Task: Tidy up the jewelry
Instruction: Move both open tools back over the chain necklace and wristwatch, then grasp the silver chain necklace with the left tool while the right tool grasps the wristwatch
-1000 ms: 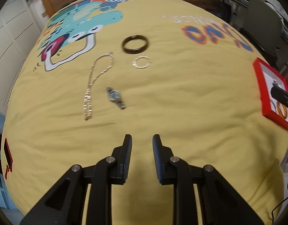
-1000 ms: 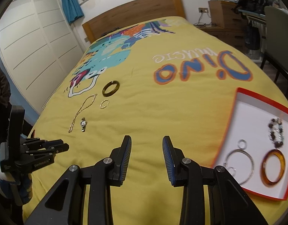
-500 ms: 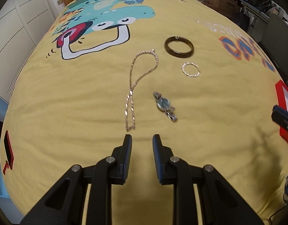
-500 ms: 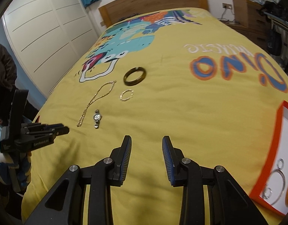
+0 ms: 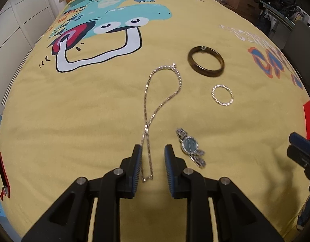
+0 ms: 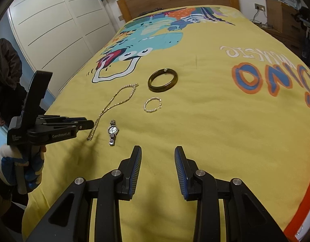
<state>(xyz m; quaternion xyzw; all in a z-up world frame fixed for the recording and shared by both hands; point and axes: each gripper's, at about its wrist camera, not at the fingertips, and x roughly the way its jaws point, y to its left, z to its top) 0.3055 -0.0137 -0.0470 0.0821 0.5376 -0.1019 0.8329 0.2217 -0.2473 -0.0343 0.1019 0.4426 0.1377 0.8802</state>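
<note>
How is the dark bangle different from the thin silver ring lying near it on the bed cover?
The dark bangle is thick, brown and smooth; the thin silver ring is slim, pale and twisted like rope. The bangle looks wider across and lies farther from the left claw. Both are closed circles lying flat on the yellow cover, apart from each other.

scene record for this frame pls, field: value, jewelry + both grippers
surface: yellow bedspread
chain necklace: lies flat, near end between the left gripper fingers, not gripped
wristwatch: flat, just right of the left fingers
brown bangle: flat, farthest
thin silver bracelet: flat, between bangle and watch
red tray: only its edge shows, at the right
left gripper state: open, straddles the chain
right gripper: open, holds nothing
</note>
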